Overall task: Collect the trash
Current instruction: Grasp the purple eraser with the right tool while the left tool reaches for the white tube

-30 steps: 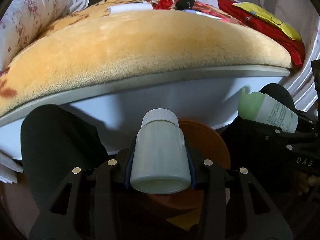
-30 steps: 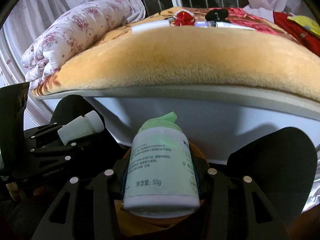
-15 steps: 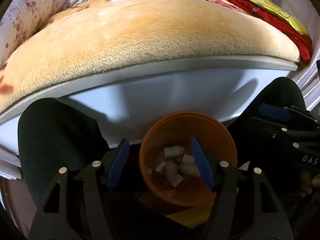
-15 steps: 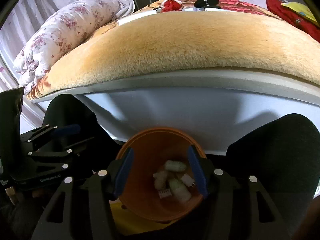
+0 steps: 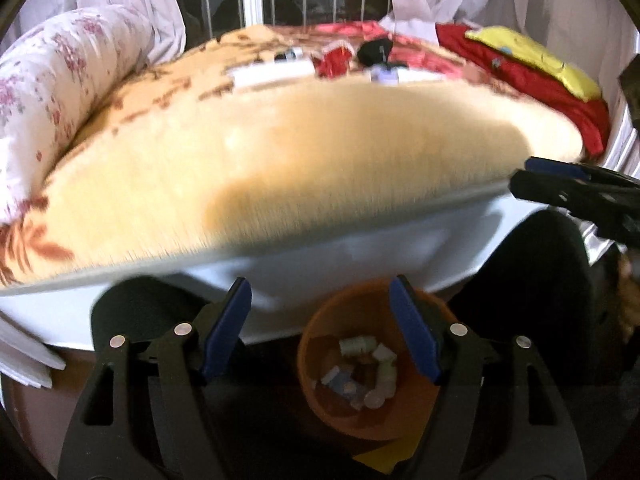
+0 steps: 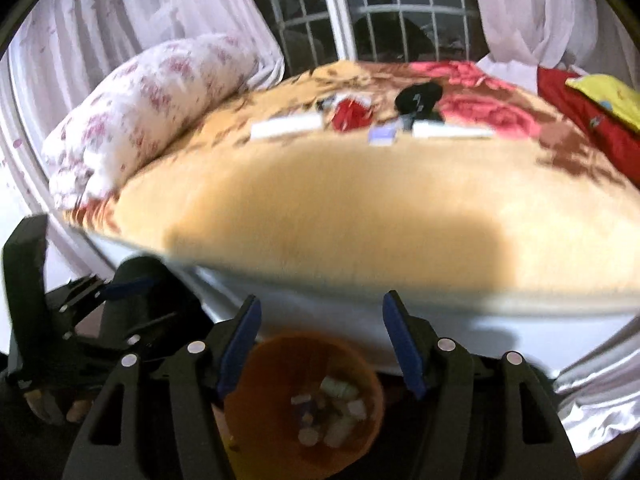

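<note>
Two hand-held grippers above an orange bin (image 5: 320, 408) at the foot of a bed (image 5: 280, 160). The left gripper (image 5: 320, 332) hangs over the bin with its blue-padded fingers (image 5: 226, 332) spread and still parting; nothing lies between them, and the bin shows through the gap. The right gripper (image 6: 320, 344) is likewise released, its fingers (image 6: 240, 344) widening with no thing in their grasp, the bin (image 6: 260, 408) directly below. The trash (image 5: 364, 372), small pale bottles and scraps, lies heaped at the bottom of the bin; in the right wrist view the same heap (image 6: 332, 408) is blurred. Each gripper appears at the edge of the other's view: the right one at the far right of the left wrist view, the left one at the lower left of the right wrist view, with fingertips of the hand (image 6: 52, 408) that carries it showing beneath. On the bed, a tan plush blanket (image 6: 340, 208) covers the near part; farther back lie a white box (image 6: 286, 128), a red item (image 6: 350, 114), a black item (image 6: 418, 98) and a small lilac packet (image 6: 382, 136). A floral quilt (image 6: 152, 100) is rolled along the left side. Both views are motion-blurred.
</note>
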`<action>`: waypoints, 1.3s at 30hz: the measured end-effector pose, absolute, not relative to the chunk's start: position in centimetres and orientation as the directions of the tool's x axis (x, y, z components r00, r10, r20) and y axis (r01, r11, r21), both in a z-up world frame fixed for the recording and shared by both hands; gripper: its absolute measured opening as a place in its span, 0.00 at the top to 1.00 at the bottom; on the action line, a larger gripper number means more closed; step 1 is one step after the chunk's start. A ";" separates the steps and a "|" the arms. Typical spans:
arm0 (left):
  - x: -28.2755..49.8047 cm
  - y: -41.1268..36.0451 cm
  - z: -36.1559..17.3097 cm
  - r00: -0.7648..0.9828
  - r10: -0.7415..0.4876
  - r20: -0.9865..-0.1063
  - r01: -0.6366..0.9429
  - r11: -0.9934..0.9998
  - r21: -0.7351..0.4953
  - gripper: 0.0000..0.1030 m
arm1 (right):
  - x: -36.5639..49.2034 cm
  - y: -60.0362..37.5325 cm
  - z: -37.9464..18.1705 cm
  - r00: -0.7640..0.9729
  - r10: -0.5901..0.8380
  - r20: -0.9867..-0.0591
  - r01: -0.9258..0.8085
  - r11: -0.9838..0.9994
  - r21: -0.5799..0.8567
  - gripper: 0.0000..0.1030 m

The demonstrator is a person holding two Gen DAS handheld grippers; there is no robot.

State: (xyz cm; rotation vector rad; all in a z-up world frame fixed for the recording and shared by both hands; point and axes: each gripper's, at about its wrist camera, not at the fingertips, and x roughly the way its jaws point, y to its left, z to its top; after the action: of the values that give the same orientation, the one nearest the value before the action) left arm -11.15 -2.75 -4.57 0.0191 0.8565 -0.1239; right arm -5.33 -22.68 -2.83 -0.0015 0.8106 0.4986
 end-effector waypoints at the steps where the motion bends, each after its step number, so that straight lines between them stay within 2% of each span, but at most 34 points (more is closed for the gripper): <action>1: -10.8 -2.4 -4.0 0.655 -0.112 -0.747 0.114 0.992 -0.049 0.32 | -4.6 -22.8 -2.5 0.587 0.425 -0.689 -0.424 0.887 0.185 0.39; 4: -9.5 -1.6 -2.2 0.682 -0.140 -0.718 0.101 0.990 -0.097 0.24 | -1.2 -22.8 -1.4 0.613 0.406 -0.678 -0.400 0.899 0.177 0.39; 11: -6.6 -0.5 0.0 0.758 -0.098 -0.645 0.018 0.991 -0.130 0.21 | 6.8 -21.4 -0.6 0.651 0.353 -0.672 -0.342 0.927 0.156 0.39; 21: -5.5 1.1 -2.6 0.714 -0.100 -0.693 -0.028 0.985 -0.170 0.21 | 15.4 -16.9 -3.3 0.601 0.263 -0.754 -0.305 0.948 0.088 0.39; 27: -5.3 2.2 -3.4 0.707 -0.124 -0.697 -0.036 0.977 -0.210 0.21 | 17.9 -15.8 -4.8 0.545 0.199 -0.814 -0.272 0.961 0.053 0.54; 32: -5.4 2.3 -3.5 0.707 -0.129 -0.696 -0.028 0.977 -0.209 0.21 | 18.1 -15.4 -5.5 0.541 0.189 -0.820 -0.278 0.960 0.038 0.68; 36: -4.7 2.2 -2.9 0.698 -0.134 -0.704 -0.016 0.979 -0.203 0.21 | 17.2 -15.5 -5.3 0.576 0.191 -0.795 -0.280 0.960 0.029 0.68; 39: -2.8 2.2 -1.3 0.706 -0.159 -0.690 0.050 0.983 -0.175 0.21 | 16.6 -16.4 -5.1 0.584 0.233 -0.778 -0.283 0.956 0.074 0.68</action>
State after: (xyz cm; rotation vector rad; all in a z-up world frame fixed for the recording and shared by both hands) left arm -2.76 2.16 -1.27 -0.1474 0.7785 -0.1162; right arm 16.59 -16.36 -5.10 -0.0600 0.8985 0.3007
